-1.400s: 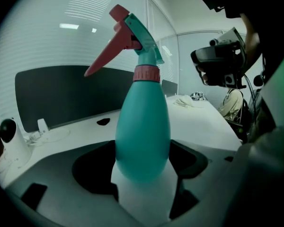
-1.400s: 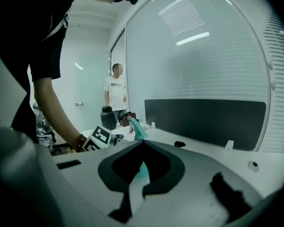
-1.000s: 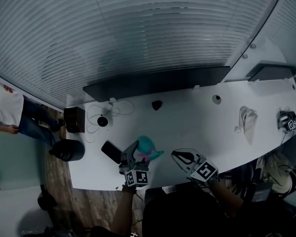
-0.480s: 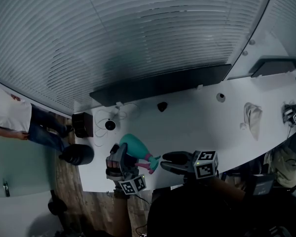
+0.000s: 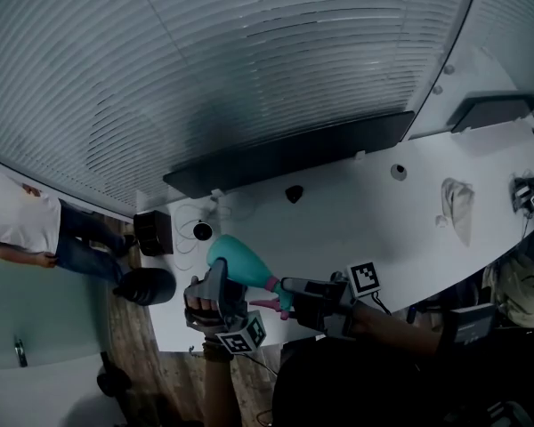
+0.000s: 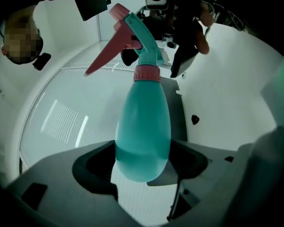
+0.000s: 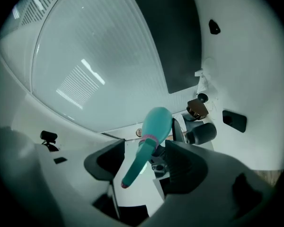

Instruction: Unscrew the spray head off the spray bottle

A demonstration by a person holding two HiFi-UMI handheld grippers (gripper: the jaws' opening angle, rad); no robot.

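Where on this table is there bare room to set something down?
Bare: the wide white stretch of table between the small black object and the crumpled cloth. Crowded: the left end, around the black box and round black device.

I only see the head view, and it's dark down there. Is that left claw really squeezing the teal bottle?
Observer: Yes. The left gripper view shows the left gripper clamped on the spray bottle at its rounded bottom.
Operator: And the right claw?
Observer: In the right gripper view the right gripper is open, its jaws having just been opening; the spray head sits between them with gaps either side.
Operator: Is the head off?
Observer: No, its pink collar sits on the bottle's neck.
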